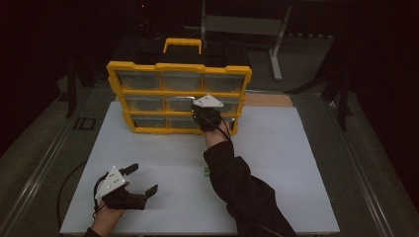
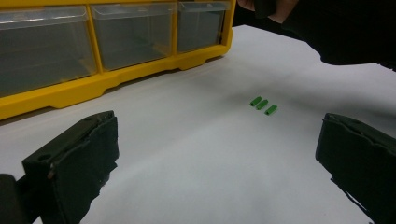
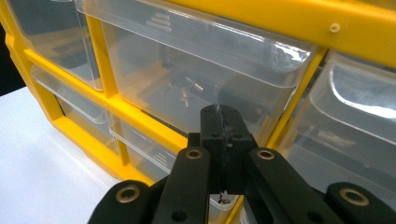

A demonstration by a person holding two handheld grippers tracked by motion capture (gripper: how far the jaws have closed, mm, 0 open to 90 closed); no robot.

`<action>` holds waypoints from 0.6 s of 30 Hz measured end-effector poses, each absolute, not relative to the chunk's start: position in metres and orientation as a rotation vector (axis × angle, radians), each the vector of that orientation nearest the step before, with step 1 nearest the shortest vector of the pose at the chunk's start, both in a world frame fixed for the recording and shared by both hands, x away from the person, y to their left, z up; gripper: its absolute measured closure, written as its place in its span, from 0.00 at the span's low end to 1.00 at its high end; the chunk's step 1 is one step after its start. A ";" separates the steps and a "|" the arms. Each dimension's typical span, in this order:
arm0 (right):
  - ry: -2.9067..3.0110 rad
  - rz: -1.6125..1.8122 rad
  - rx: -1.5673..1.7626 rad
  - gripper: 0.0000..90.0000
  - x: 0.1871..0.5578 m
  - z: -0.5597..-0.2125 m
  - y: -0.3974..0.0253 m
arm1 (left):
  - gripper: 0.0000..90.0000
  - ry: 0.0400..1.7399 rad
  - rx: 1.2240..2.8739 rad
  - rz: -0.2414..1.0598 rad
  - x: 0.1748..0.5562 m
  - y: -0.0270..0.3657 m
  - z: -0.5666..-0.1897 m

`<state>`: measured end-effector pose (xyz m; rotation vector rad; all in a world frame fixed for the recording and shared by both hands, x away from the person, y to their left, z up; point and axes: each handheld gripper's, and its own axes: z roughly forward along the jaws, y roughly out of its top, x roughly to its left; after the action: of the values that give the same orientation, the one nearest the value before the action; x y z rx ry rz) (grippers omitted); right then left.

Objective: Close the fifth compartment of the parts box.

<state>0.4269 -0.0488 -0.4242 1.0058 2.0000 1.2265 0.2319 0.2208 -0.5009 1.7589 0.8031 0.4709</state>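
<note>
Organizer (image 1: 179, 94), yellow-framed with a black handle-topped body behind, is standing upright near the far edge of the table (image 1: 276, 163), its three rows of clear drawers facing the person. The right hand-held gripper (image 1: 197, 109) is reaching across the table to the front of the organizer, at the middle drawer (image 1: 182, 103) of the middle row. In the right gripper view, this hand-held gripper (image 3: 219, 140) is showing its black jaws pressed together, with their tips at the lower front lip of that clear drawer (image 3: 196, 88); whether the lip is being pinched between them cannot be told. Small metal parts are lying inside the drawer. The person's dark sleeve (image 1: 242, 187) is stretching from the near edge toward the organizer.

The left hand-held gripper (image 1: 143, 180) is hovering near the near left corner of the table, well apart from the organizer. Its jaws are standing spread wide and are holding nothing, as the left gripper view (image 2: 215, 158) is confirming.

Three green pieces (image 2: 263, 105) are lying side by side on the white table, just beside one another, between the left hand-held gripper and the sleeve. In the high view they (image 1: 206, 171) are appearing near the middle of the table, close to the sleeve and well in front of the organizer.
</note>
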 end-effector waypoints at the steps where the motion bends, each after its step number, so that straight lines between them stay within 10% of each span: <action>1: 2.000 1.227 1.006 1.00 0.427 -0.424 -0.049 | 0.00 0.803 1.759 0.471 0.232 0.221 -0.501; 9: 2.001 1.245 1.006 0.98 0.422 -0.422 -0.053 | 0.00 0.806 1.758 0.471 0.232 0.221 -0.501; 18: 2.052 1.287 1.023 0.62 0.416 -0.416 -0.054 | 0.00 0.803 1.761 0.473 0.232 0.220 -0.501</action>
<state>0.4162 -0.0538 -0.4163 1.0233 2.0522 1.2875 0.2318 0.2203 -0.5009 1.7609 0.8027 0.4725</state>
